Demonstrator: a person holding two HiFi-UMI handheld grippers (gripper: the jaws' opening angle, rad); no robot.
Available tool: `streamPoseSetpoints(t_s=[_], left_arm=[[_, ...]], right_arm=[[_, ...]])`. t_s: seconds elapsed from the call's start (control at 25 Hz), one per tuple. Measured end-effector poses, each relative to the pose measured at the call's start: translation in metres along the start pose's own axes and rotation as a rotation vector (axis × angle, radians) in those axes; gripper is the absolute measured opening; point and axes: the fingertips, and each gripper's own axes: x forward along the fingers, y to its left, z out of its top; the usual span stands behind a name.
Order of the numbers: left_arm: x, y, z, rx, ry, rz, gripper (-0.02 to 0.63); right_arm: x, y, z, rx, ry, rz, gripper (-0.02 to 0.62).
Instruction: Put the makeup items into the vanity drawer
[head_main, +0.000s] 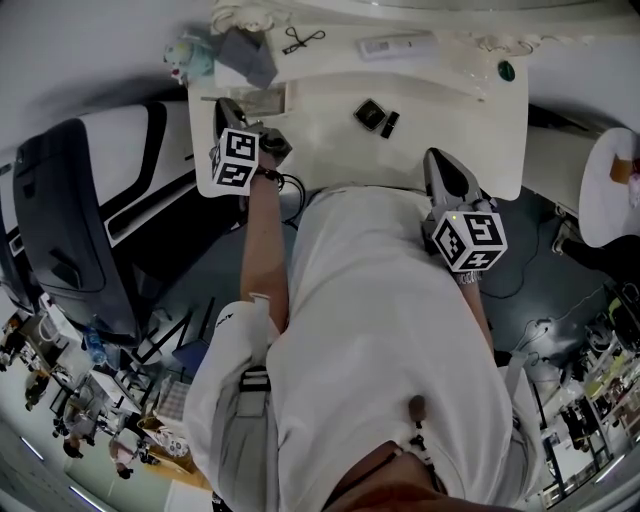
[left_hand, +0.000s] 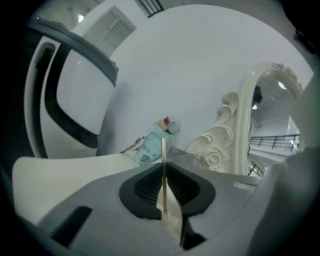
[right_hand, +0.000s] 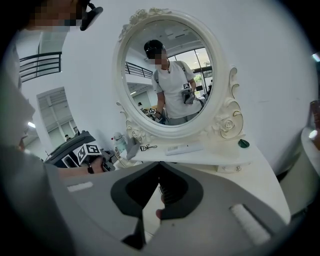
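Makeup items lie spread on the white vanity table (head_main: 450, 120). A black square compact (head_main: 368, 113) and a small black oblong case (head_main: 390, 124) sit at top centre of the head view. A long white flat bar (head_main: 395, 45) and a black wire eyelash curler (head_main: 303, 40) are higher up by the mirror base, and a small dark green round piece (head_main: 506, 71) is at upper right.

My left gripper (left_hand: 163, 165) is clamped on a thin flat cream-coloured piece (left_hand: 170, 212), seen edge-on; I cannot tell what it is. In the head view this gripper is at upper left, tips at a tan rectangular recess (head_main: 262, 102) on the table's left end. I take that recess for the open vanity drawer. A pale blue plush doll (left_hand: 159, 140) stands just beyond.

My right gripper (right_hand: 159, 165) has its jaws together with nothing clearly in them. It hangs at the table's near edge, right of centre.

Step, as I judge it: delivering the held piece to the drawer; the rest is not yet collected. Next move calls for getting the tips over the recess and parting the jaws so the piece drops flat. A piece this thin may cling to a pad. The compact looks nearest for the right gripper after that.
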Motion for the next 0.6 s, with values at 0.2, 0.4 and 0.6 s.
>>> streamPoseSetpoints(t_s=[0.2, 0.4, 0.6], left_arm=[[0.001, 0.019, -0.020, -0.183, 0.032, 0.085, 0.038], [0.002, 0.016, -0.042, -0.164, 0.127, 0.093, 0.038], [0.001, 0.004, -0.067, -0.154, 0.232, 0.050, 0.040]], right_arm=[[0.007, 0.002, 0.000, -0.013, 0.023, 0.012, 0.005], [0.010, 0.003, 0.000, -0.015, 0.031, 0.010, 0.005], [0.012, 0.004, 0.000, -0.015, 0.037, 0.015, 0.005]])
